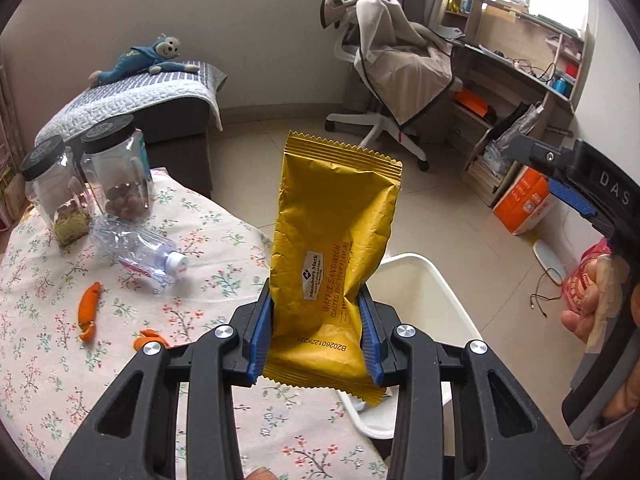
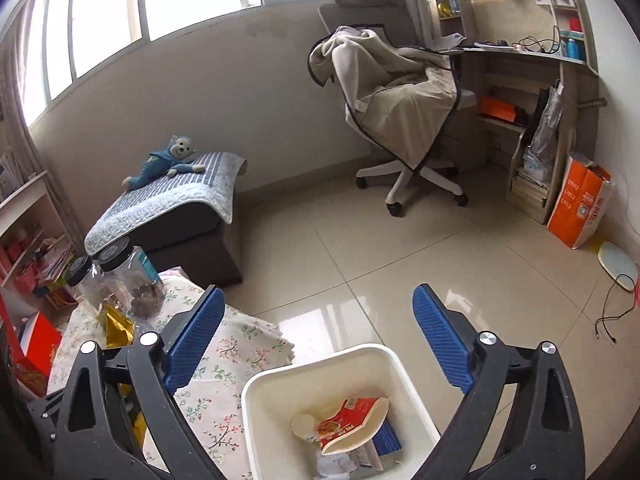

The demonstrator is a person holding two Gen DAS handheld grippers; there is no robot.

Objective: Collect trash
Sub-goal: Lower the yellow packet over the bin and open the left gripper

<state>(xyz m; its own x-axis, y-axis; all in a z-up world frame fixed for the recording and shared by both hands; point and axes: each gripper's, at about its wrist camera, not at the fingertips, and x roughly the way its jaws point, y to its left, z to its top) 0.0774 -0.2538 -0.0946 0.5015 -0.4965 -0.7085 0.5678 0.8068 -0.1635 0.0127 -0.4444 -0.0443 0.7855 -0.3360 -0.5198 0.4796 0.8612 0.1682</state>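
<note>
Wrapper (image 1: 334,256) first: my left tool (image 1: 318,330) has its blue pads closed on the lower part of the yellow snack pack, which stands upright between them, held up over the worktop's edge with the white bin (image 1: 424,280) just behind and to the right. I judge the step in hand to be the drop into that bin, so I would carry the pack fully over the opening before letting the pads part, since it is light and crinkly and could well flutter onto the floor or catch on the rim. My right tool (image 2: 316,340) hangs wide open and holds nothing, above the bin (image 2: 256,400), where a red-and-white package (image 2: 352,420) and other scraps already lie; I would keep it out of the left tool's path. On the worktop (image 1: 52,360), covered by a floral cloth, trash remains: a crushed clear bottle (image 1: 138,252) lying on its side and orange peel pieces (image 1: 88,308), near two black-lidded jars (image 1: 116,172) that look like keepers. Beyond, I see a tiled floor, a low bed with a blue plush monkey (image 1: 150,58), a swivel chair (image 1: 394,72) draped with a beige blanket, and a cluttered desk with shelves.
</note>
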